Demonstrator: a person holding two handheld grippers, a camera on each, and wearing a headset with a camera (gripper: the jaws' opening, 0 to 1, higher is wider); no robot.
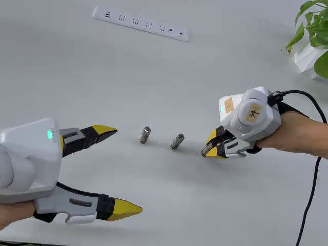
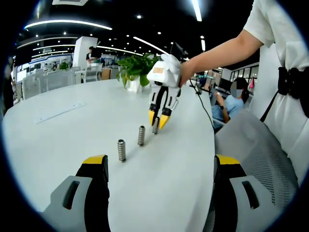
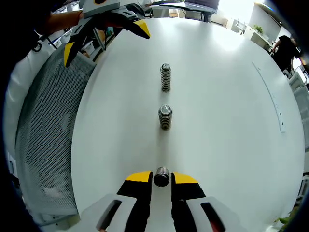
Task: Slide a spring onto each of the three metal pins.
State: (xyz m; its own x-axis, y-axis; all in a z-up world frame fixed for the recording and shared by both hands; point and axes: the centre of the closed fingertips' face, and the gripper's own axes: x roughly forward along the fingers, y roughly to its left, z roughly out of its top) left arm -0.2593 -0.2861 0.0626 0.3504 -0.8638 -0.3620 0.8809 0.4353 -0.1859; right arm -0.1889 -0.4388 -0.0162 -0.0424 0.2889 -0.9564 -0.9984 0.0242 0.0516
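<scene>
Three short pins stand in a row on the white table, each with a coiled spring around it. In the head view they are the left spring [image 1: 145, 135], the middle spring [image 1: 177, 141] and the right spring [image 1: 207, 149]. My right gripper [image 1: 213, 149] is shut on the right spring [image 3: 161, 177], one yellow tip on each side; ahead stand the middle spring [image 3: 165, 117] and the far spring [image 3: 165, 77]. My left gripper [image 1: 116, 169] hovers wide open with nothing between its fingers, left of the row. It faces the springs [image 2: 141, 135] and the right gripper [image 2: 159, 121].
A white power strip [image 1: 141, 23] lies at the far side of the table. A potted plant [image 1: 312, 31] stands at the back right. A black cable [image 1: 311, 179] trails from the right gripper. A mesh chair [image 3: 43, 121] is beside the table edge.
</scene>
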